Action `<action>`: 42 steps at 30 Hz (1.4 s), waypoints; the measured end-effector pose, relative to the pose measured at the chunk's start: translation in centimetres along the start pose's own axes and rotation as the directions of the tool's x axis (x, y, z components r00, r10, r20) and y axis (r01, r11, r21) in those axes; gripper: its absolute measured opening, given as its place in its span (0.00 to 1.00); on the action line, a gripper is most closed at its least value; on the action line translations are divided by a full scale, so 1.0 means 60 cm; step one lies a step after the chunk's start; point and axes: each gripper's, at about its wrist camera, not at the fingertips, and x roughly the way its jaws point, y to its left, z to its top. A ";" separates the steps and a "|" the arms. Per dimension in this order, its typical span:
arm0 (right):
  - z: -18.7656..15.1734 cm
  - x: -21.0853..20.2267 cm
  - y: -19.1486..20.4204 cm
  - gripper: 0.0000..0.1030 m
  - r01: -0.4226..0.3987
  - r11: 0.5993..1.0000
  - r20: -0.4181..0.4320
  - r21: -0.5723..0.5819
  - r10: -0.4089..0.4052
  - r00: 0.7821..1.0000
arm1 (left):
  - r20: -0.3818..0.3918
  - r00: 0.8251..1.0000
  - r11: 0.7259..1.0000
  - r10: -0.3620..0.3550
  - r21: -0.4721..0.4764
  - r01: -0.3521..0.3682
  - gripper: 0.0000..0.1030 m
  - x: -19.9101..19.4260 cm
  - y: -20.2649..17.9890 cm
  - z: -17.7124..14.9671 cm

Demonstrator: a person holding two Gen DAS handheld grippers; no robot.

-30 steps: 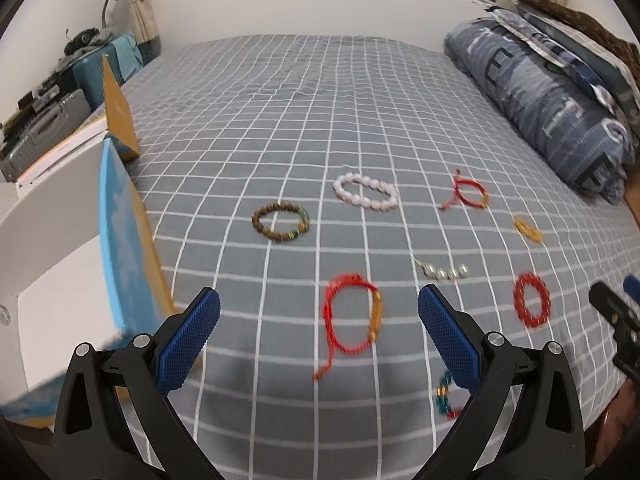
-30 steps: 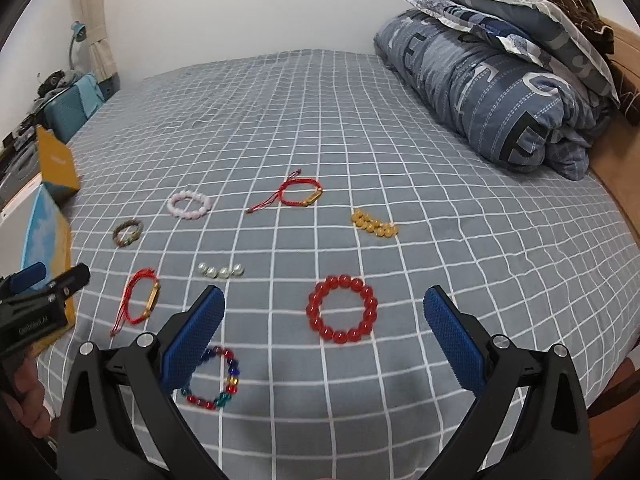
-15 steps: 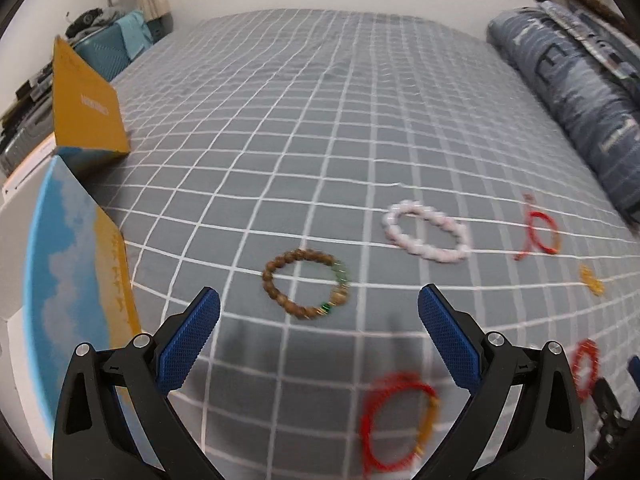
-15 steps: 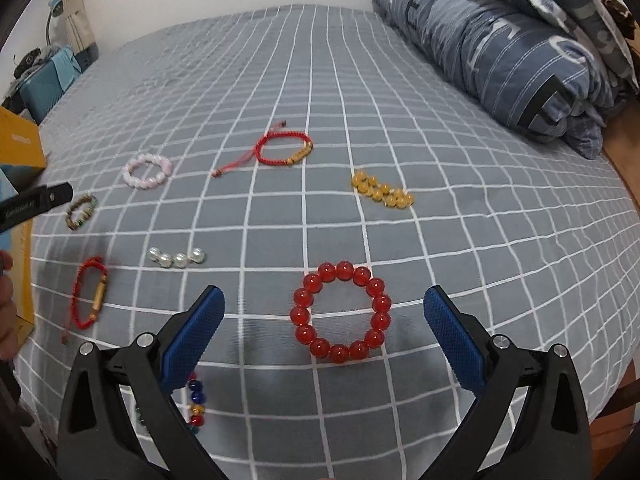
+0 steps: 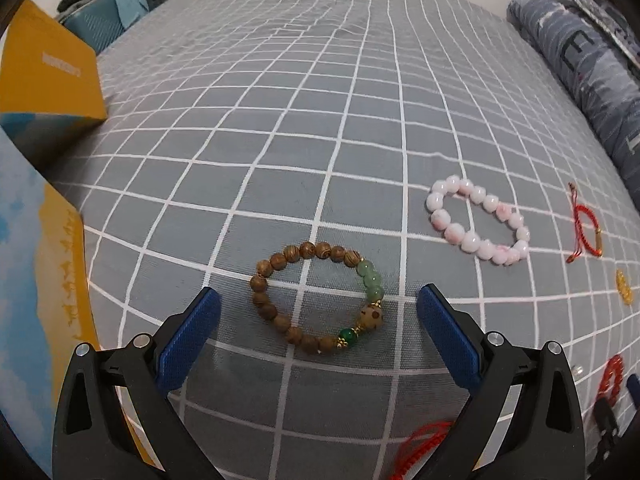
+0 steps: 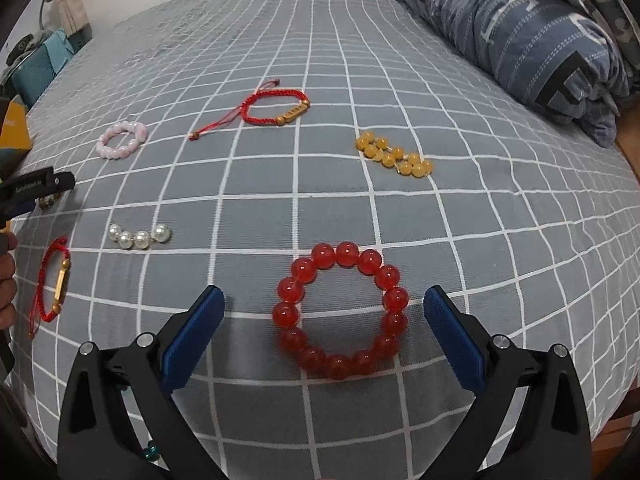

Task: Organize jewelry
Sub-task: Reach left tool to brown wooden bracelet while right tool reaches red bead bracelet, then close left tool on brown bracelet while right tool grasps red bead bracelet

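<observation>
Left gripper (image 5: pixel 318 322) stood with jaws spread wide and empty, the wooden-bead bracelet (image 5: pixel 318 298) lying flat on the checked bedsheet (image 5: pixel 320 128) directly between the blue pads, its green beads at 3 o'clock of the ring. Right gripper (image 6: pixel 324 326) was likewise spread and empty, bracketing the red bead bracelet (image 6: pixel 341 310). Each ring lay centred at 12 o'clock of its own jaws; neither was touched.

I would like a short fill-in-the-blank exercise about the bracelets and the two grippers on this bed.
1. The left gripper is lined up with the ____ bead bracelet.
2. The right gripper frames the ____ bead bracelet.
3. Both grippers' fingers are ____.
4. The loose pearls number ____.

Missing words: wooden; red; open; four
</observation>
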 end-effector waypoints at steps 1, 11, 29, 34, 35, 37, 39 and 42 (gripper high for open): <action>0.000 0.004 -0.001 0.93 0.001 1.000 -0.007 0.004 -0.001 1.000 | -0.004 1.000 1.000 0.007 0.007 -0.007 0.93 0.002 -0.002 -0.001; -0.005 0.021 -0.015 0.82 -0.026 0.999 -0.049 0.043 0.028 0.998 | 0.010 1.000 0.999 -0.029 0.032 0.029 0.68 -0.002 -0.013 -0.011; -0.008 0.003 -0.022 0.25 -0.053 0.993 -0.048 0.103 0.059 0.997 | 0.033 0.998 0.998 -0.051 0.039 0.050 0.10 -0.036 -0.028 -0.029; -0.010 -0.009 -0.029 0.24 -0.063 0.991 -0.024 0.117 0.066 0.998 | 0.051 0.996 0.996 -0.077 0.049 0.075 0.10 -0.054 -0.033 -0.034; -0.011 -0.011 -0.030 0.24 -0.062 0.991 -0.020 0.120 0.065 0.998 | 0.054 0.995 0.996 -0.081 0.049 0.078 0.10 -0.059 -0.034 -0.035; -0.011 -0.014 -0.031 0.24 -0.063 0.991 -0.012 0.121 0.065 0.998 | 0.059 0.995 0.995 -0.084 0.050 0.081 0.10 -0.065 -0.034 -0.037; -0.011 -0.022 -0.029 0.12 -0.071 0.991 0.008 0.114 0.070 0.997 | 0.065 0.994 0.995 -0.086 0.048 0.083 0.10 -0.070 -0.032 -0.039; -0.012 -0.030 -0.023 0.12 -0.057 0.993 0.027 0.101 0.054 0.998 | 0.073 0.994 0.996 -0.085 0.046 0.082 0.10 -0.079 -0.031 -0.042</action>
